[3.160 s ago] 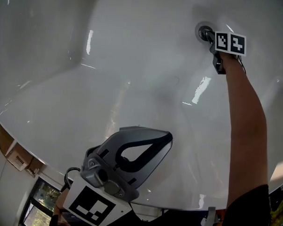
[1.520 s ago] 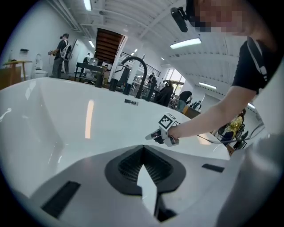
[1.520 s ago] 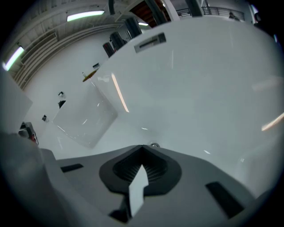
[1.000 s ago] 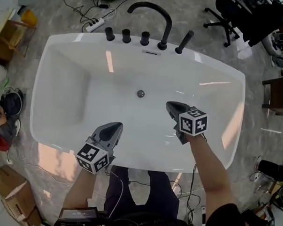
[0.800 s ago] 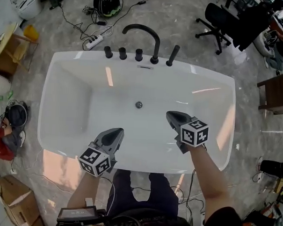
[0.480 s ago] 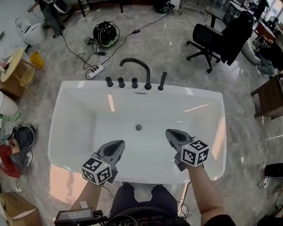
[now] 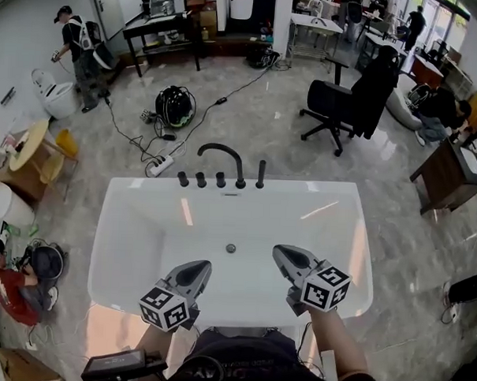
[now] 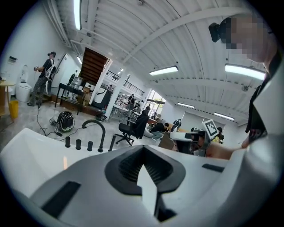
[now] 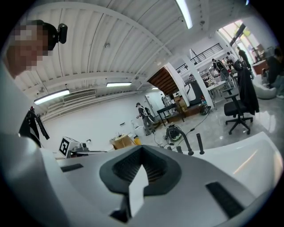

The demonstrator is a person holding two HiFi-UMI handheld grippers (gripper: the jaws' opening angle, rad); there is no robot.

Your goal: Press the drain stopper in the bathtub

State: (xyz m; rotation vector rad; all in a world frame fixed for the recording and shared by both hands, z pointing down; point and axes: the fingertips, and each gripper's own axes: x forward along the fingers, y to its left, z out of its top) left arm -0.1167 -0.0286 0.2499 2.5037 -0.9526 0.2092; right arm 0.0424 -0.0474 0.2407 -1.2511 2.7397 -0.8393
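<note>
While both tools are held over the near side of the bathtub (image 7: 317, 187), the left gripper (image 7: 203, 265) and the right gripper (image 7: 278, 251) are seen clenched on nothing. The drain stopper (image 7: 230, 248) is seen on the tub floor between their tips, untouched.

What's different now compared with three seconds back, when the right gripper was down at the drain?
The right gripper has come off the drain stopper and pulled back to the near side of the bathtub, level with the left gripper. The left gripper stays on the near side. Both are shut and empty.
</note>
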